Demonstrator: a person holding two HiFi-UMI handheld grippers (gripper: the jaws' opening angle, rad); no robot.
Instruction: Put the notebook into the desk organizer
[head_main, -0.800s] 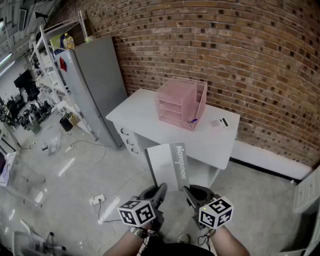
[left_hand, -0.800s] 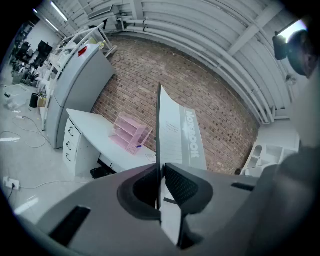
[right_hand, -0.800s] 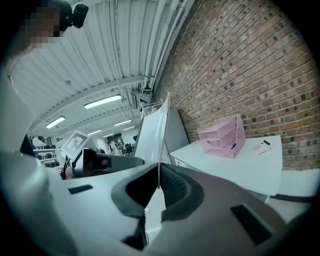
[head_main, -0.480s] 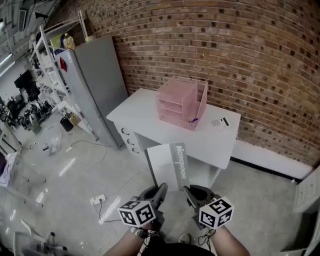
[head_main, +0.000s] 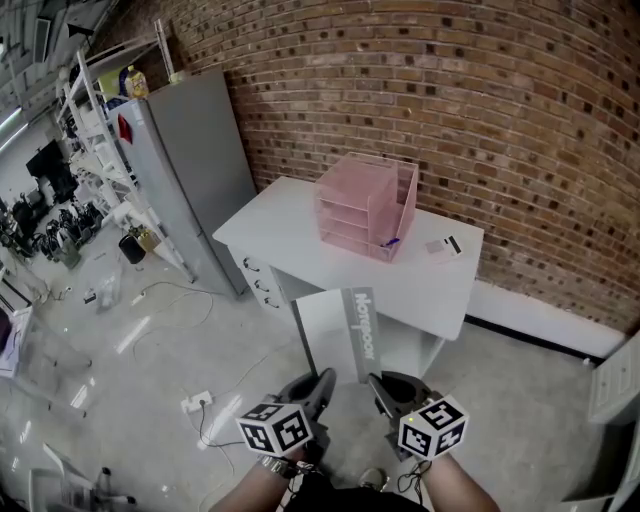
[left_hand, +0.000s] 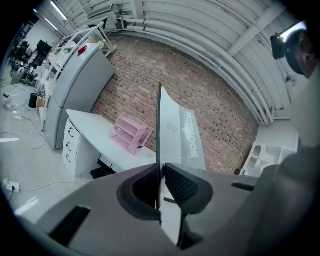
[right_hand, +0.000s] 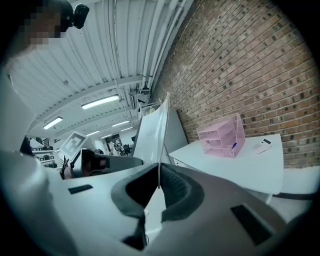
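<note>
Left gripper (head_main: 322, 381): dark grey moulded shell, ribbed black pads (left_hand: 181, 184), white cube (head_main: 274, 427) printed with black square markers; right gripper (head_main: 378, 383), beside it, matches; thin dark cable (head_main: 403, 479) below its cube.

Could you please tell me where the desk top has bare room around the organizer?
The desk is bare at its left end, between organizer and grey cabinet, and along the front. Tighter right of the organizer, where a small white device lies.
</note>
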